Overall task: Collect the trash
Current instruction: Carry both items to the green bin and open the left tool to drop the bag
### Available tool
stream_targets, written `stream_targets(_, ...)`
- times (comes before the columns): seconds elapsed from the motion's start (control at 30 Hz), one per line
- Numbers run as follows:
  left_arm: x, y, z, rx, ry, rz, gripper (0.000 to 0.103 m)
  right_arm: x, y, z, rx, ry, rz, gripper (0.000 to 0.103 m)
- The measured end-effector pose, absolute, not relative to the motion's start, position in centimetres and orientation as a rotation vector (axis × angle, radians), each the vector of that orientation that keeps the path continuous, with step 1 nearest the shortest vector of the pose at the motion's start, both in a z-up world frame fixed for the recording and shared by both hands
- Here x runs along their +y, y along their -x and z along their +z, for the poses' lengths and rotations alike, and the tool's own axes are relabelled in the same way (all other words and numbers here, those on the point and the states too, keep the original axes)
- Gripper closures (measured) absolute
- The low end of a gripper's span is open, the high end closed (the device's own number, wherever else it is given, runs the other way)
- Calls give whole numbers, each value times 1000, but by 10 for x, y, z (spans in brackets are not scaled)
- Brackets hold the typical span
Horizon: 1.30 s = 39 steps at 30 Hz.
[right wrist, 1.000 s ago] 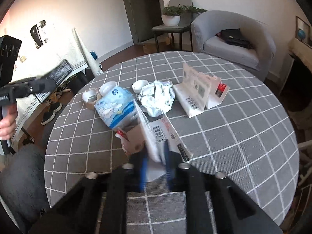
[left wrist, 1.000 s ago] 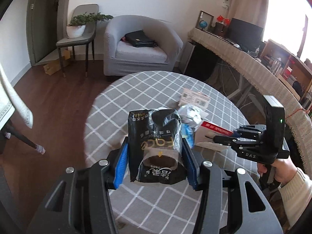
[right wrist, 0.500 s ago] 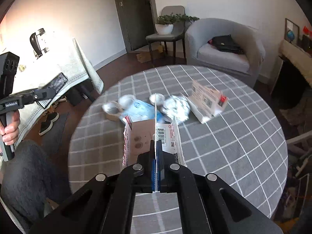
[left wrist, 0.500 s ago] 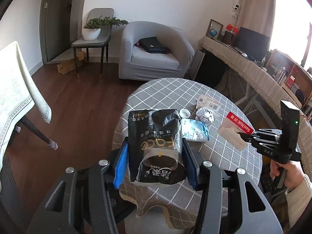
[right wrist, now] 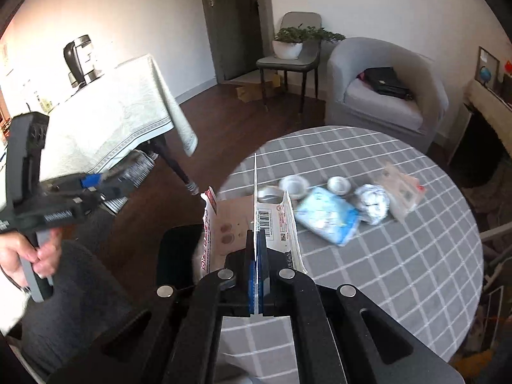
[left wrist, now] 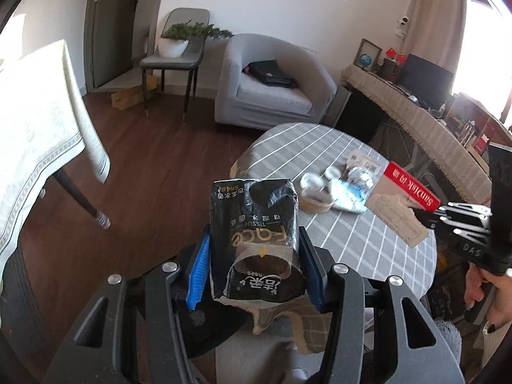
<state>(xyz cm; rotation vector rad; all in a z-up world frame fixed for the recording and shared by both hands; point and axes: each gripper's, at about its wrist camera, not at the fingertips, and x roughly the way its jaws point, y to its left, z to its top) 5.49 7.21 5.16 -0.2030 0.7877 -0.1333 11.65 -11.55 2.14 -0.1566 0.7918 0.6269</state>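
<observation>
L claw [left wrist: 254, 256] grips tissue pack [left wrist: 254, 224] betw pads; R claw [right wrist: 256, 272] pinches carton flap [right wrist: 255, 198].

The right gripper [right wrist: 256, 268] pinches the thin flap of a flattened carton [right wrist: 252, 220], held up off the checked table [right wrist: 400, 281]. A blue packet [right wrist: 326, 219], foil ball [right wrist: 372, 203] and small cups [right wrist: 292, 185] lie beyond. At the left, a hand [right wrist: 30, 252] holds the left gripper [right wrist: 124, 179].

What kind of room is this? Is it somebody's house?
Most likely a home living room: there is a grey armchair, a potted plant on a chair, and a round table with a checked cloth.
</observation>
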Motion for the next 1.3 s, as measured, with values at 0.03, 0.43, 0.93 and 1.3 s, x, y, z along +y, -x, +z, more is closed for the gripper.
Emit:
stream_targets(0.03, 75, -53, 48, 792, 201, -126, 50, -110, -116, 21, 793, 159, 633, 102)
stream_targets(0.43, 120, -55, 1, 886, 216, -46, 50, -42, -121, -3, 857, 172, 720, 102)
stream_targets(0.93, 155, -77, -101, 1112, 261, -14, 38, 29, -132, -41, 973, 206, 750, 102)
stream_targets(1.3, 195, -55, -106, 1102, 332, 28, 40, 76, -132, -67, 1034, 266, 768, 102)
